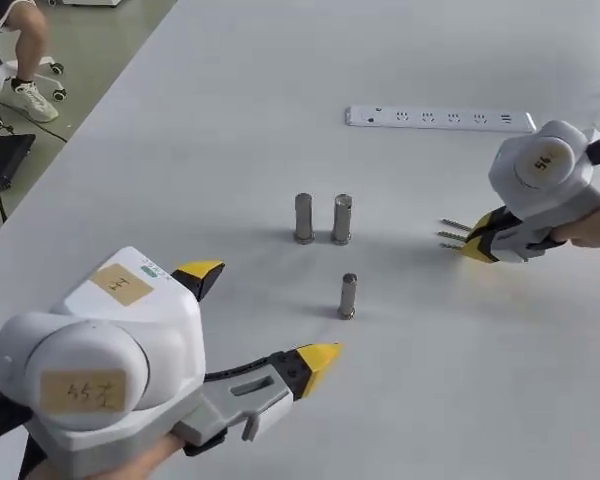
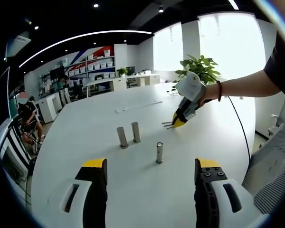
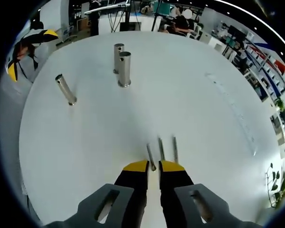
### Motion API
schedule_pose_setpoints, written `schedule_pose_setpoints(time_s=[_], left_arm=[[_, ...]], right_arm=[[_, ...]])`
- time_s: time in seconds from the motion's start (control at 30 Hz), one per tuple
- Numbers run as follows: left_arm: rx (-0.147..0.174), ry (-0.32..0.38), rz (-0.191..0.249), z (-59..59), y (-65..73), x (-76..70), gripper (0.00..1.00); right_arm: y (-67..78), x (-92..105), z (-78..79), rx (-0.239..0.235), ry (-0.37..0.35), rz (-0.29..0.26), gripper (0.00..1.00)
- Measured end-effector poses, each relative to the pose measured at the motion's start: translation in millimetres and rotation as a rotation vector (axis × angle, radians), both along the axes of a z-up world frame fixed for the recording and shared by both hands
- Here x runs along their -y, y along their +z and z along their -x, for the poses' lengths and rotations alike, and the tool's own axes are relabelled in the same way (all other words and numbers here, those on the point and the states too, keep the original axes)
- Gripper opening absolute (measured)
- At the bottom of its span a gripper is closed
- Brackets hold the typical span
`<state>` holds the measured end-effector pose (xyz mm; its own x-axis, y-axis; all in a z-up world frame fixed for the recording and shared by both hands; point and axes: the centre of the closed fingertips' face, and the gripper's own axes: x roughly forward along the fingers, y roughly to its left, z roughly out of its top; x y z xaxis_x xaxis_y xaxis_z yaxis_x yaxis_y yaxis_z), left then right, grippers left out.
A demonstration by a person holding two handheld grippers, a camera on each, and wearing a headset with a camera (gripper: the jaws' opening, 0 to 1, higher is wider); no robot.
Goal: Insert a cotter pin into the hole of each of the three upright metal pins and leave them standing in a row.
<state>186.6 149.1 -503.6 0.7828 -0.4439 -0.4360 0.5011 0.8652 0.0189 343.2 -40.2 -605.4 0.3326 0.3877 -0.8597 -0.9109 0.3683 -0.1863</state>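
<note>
Left gripper [image 1: 262, 312] spread wide; right gripper [image 1: 474, 246] pinched (on cotter pins [image 1: 452, 234])

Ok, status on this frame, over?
Left gripper open, empty. Right gripper shut on three cotter pins. Metal pins upright, none pinned yet. Power strip beyond, nothing blocking.

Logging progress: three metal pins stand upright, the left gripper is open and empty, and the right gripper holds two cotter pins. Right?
No: the right gripper view shows the right gripper holding three cotter pins, not two. The metal pins and the open, empty left gripper are as stated.
</note>
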Motion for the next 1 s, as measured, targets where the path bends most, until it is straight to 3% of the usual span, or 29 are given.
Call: schedule_pose_setpoints(time_s=[0.1, 0.27, 0.57, 0.67, 0.8, 1.0], left_arm=[[0.0, -0.002, -0.002, 0.4, -0.1, -0.1, 0.74], [-0.001, -0.003, -0.006, 1.1, -0.1, 0.0, 0.74], [-0.002, -0.004, -0.01, 2.6, -0.6, 0.1, 0.73], [-0.003, -0.007, -0.012, 3.3, -1.1, 0.4, 0.73], [-0.002, -0.009, -0.01, 3.4, -0.8, 1.3, 0.73], [-0.006, -0.015, -0.022, 3.6, -1.9, 1.8, 0.72]], right_arm=[[-1.3, 0.1, -0.7, -0.022, 0.0, -0.002, 0.02], [-2.1, -0.8, 1.2, -0.098, -0.012, -0.01, 0.0], [-3.2, -1.0, 3.9, -0.18, 0.023, 0.042, 0.0], [-3.5, -1.1, 5.1, -0.187, 0.046, 0.078, 0.0], [-3.9, -1.0, 6.2, -0.162, 0.111, 0.155, 0.0], [-4.2, -1.6, 6.8, -0.158, 0.14, 0.211, 0.0]])
